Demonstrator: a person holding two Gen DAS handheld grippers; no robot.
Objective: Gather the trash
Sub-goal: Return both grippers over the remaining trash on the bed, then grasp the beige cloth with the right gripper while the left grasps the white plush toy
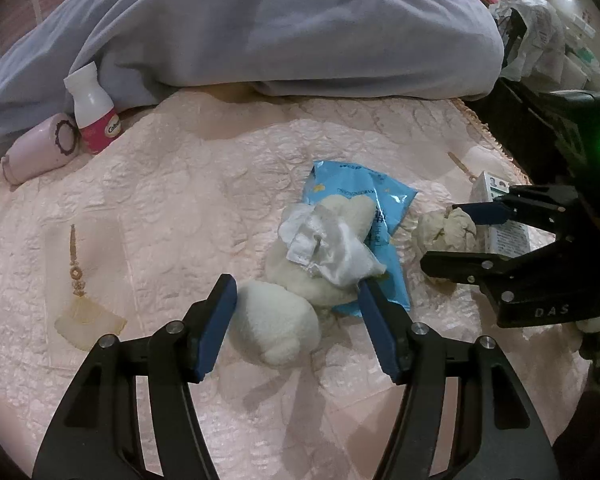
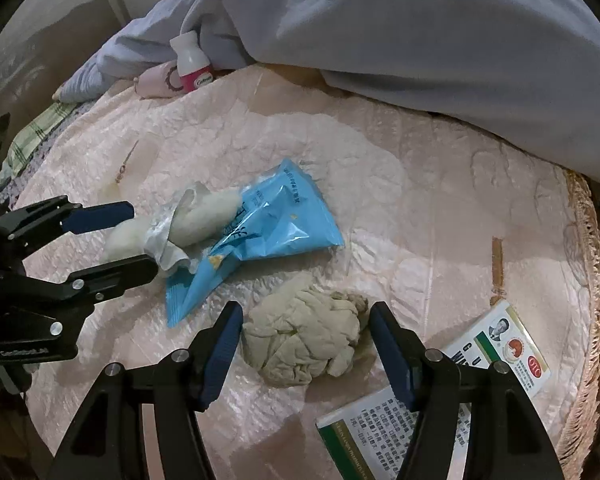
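Both claws stand released over the pink quilted bedspread [image 2: 420, 184], nothing pinched in either. Left gripper [image 1: 296, 304] straddles the white tissue wad [image 1: 280, 332], which sits just short of the blue snack wrapper [image 1: 364, 196] and touches the crumpled clear plastic [image 1: 328, 248] lying on that wrapper; neither blue pad presses it. Right gripper [image 2: 306, 330] brackets the crumpled beige tissue [image 2: 304, 340], on the near side of the wrapper and beside the medicine box [image 2: 496, 348]. That tissue's long axis runs roughly across the gap between the 2 pads, so a plain squeeze should catch it. Each hand is nearer its own wad. Both grippers point steeply down at the bed, fingers angled toward the wrapper.
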